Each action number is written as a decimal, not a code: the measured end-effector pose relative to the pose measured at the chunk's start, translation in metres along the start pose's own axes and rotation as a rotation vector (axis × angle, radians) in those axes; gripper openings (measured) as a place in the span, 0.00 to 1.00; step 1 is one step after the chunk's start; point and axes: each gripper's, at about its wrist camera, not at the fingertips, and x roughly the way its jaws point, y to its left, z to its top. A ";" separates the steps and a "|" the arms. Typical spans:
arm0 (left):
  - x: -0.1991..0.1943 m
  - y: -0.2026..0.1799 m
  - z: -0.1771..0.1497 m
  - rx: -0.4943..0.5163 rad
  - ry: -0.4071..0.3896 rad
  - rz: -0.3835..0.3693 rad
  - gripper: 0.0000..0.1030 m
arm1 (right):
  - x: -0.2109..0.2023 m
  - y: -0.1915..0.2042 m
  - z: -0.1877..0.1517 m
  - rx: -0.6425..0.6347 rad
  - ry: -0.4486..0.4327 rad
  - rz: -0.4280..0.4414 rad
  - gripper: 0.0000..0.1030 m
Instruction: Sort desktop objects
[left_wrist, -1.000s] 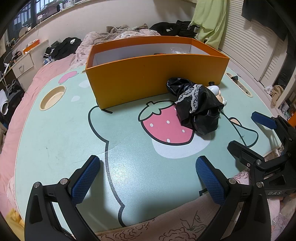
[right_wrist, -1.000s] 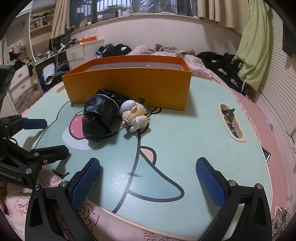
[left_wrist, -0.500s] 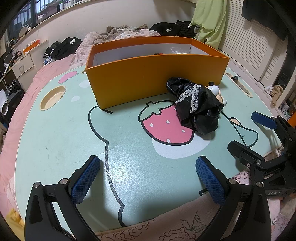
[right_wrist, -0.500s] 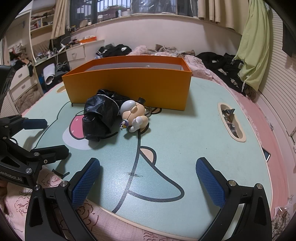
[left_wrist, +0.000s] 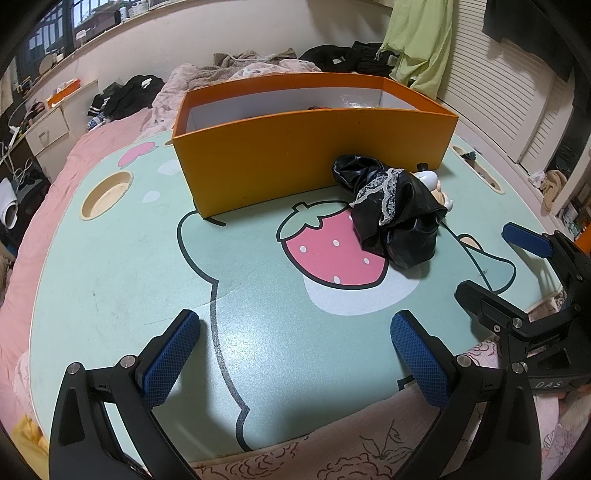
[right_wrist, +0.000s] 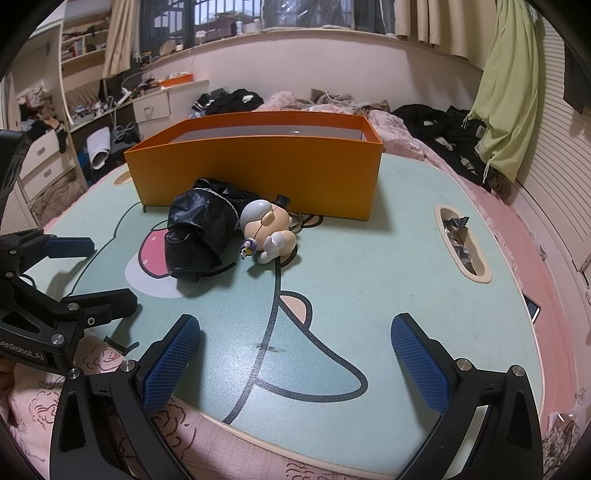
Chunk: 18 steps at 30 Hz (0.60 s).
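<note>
Left gripper (left_wrist: 295, 350) and right gripper (right_wrist: 295, 354): spread wide, empty, low over the table (right_wrist: 388, 266). Black cloth (right_wrist: 199, 229) touching figurine (right_wrist: 269, 230), just before orange box (right_wrist: 258, 173).

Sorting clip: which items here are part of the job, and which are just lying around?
Job items:
orange box
black lace-trimmed cloth
toy figure
left tool, open
right tool, open

Just lying about:
green garment hanging at the wall
dark clothes on the bed
wrappers in the table's slot
</note>
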 end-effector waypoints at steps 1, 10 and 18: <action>-0.001 -0.002 0.001 0.003 -0.001 0.008 1.00 | -0.001 0.000 0.000 0.002 -0.003 0.000 1.00; -0.032 -0.018 0.048 -0.007 -0.145 -0.140 0.94 | 0.000 -0.001 0.007 0.031 -0.023 -0.031 1.00; 0.028 -0.034 0.075 -0.020 0.006 -0.154 0.41 | 0.001 0.000 0.007 0.031 -0.024 -0.032 1.00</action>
